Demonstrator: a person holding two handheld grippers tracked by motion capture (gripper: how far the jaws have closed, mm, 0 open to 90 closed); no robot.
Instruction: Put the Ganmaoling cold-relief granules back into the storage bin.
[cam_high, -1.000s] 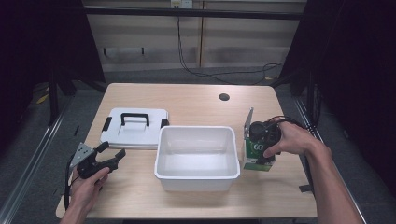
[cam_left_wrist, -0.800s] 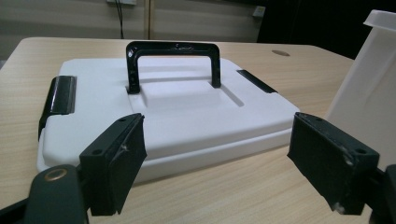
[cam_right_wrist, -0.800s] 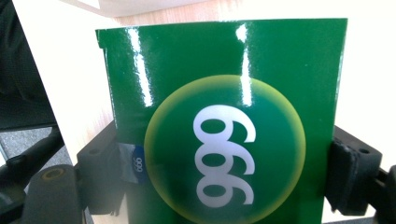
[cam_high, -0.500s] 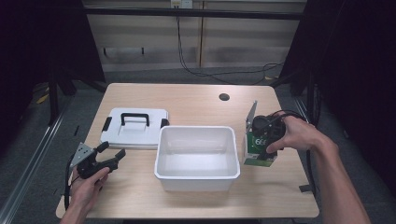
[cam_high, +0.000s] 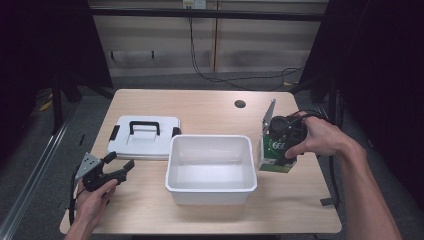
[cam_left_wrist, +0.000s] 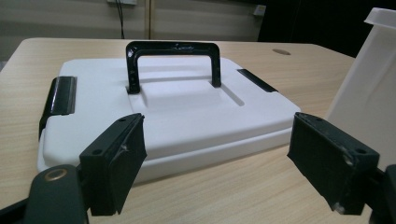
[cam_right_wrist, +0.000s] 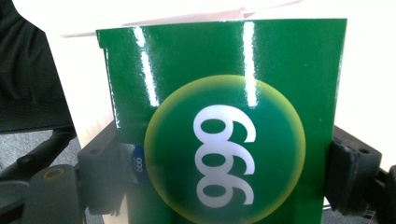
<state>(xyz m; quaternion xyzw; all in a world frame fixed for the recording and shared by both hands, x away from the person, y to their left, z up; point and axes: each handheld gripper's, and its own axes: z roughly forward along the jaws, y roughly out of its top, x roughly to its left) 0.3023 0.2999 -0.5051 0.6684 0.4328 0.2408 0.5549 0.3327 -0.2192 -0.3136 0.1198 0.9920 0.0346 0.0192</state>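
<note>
Green carton: glossy, white "666" in a yellow-rimmed circle. Right gripper is clamped on its two sides, just right of the white bin, at the table's right edge. Light wood tabletop, dark room, cables on the back wall. Carton stands roughly upright, long axis vertical, printed face toward the camera. Left gripper jaws spread wide, empty, near the white lid.

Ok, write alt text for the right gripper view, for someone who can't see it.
A glossy green box with white digits in a yellow-edged circle stands close up between the right gripper's two black jaws, which press against its left and right sides. Behind it, bright white glare and a strip of wooden table.
</note>
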